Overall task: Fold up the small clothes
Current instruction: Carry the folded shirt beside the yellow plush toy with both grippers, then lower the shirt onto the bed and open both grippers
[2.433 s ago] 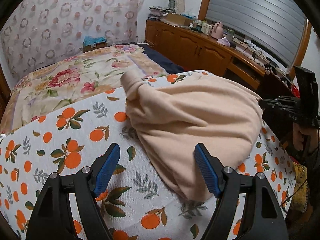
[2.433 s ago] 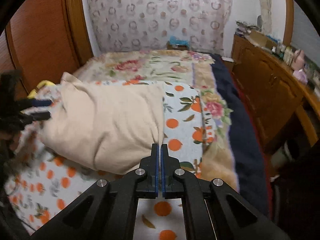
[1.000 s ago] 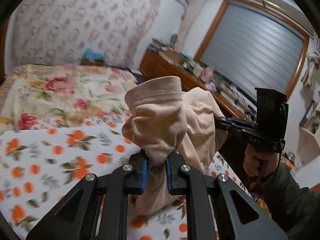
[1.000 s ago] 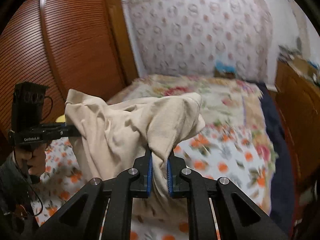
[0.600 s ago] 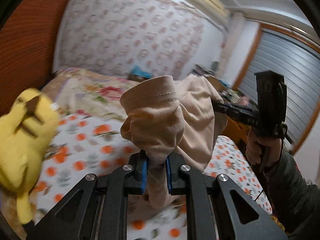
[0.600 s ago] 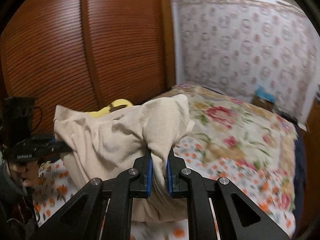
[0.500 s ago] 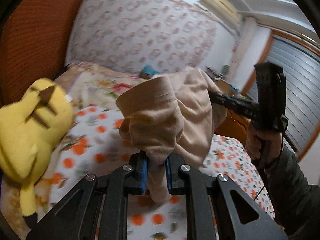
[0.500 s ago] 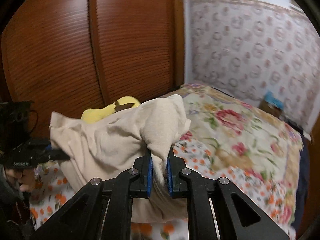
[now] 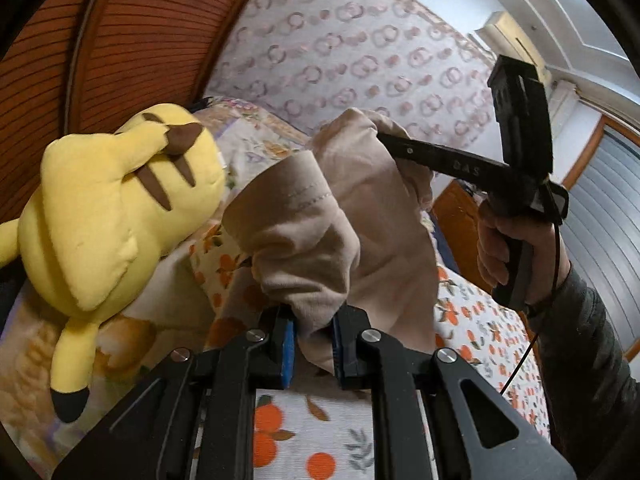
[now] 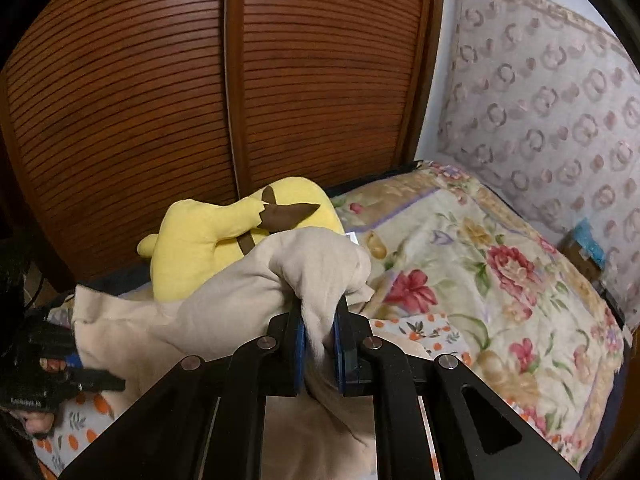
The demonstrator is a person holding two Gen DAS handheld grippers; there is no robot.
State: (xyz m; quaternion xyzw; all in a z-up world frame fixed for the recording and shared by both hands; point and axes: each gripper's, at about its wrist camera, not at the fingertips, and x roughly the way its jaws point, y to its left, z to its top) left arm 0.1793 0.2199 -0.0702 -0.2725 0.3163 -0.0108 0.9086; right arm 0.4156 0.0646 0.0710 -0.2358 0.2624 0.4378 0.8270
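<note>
Reddish-brown slatted wooden wardrobe doors (image 10: 200, 92) filling far left of right wrist view. Floral quilted bedspread (image 10: 500, 280) across far right; white orange-print bed sheet (image 9: 312, 436) on near side, under both tools. Yellow plush toy with brown stripes (image 9: 108, 216) lying at left edge of bed, against wardrobe, just beside lifted cloth.

Beige soft knit garment (image 9: 332, 240) held clear of sheet, slung between both tools, lower folds hanging toward sheet. Long axis from left gripper (image 9: 312, 340) up and far-right to right gripper (image 9: 384, 138) in left wrist view; in right wrist view, from right gripper (image 10: 320, 348) out left to other tool. Garment directly ahead of each tool; neither hand nearer, each at one end.

Left gripper clamped on bunched hemmed edge, stitching line visible above blue pads (image 9: 287, 350). Right gripper likewise clenched on a fold of same garment. Person's hand (image 9: 500, 240) wrapped round right tool's handle, dark sleeve (image 9: 588, 352) below. Both tools pitched downward toward bed.

Judgement: spreading stage; laying garment flat on orange-print sheet outstanding. Risk: cloth draping over plush toy.
</note>
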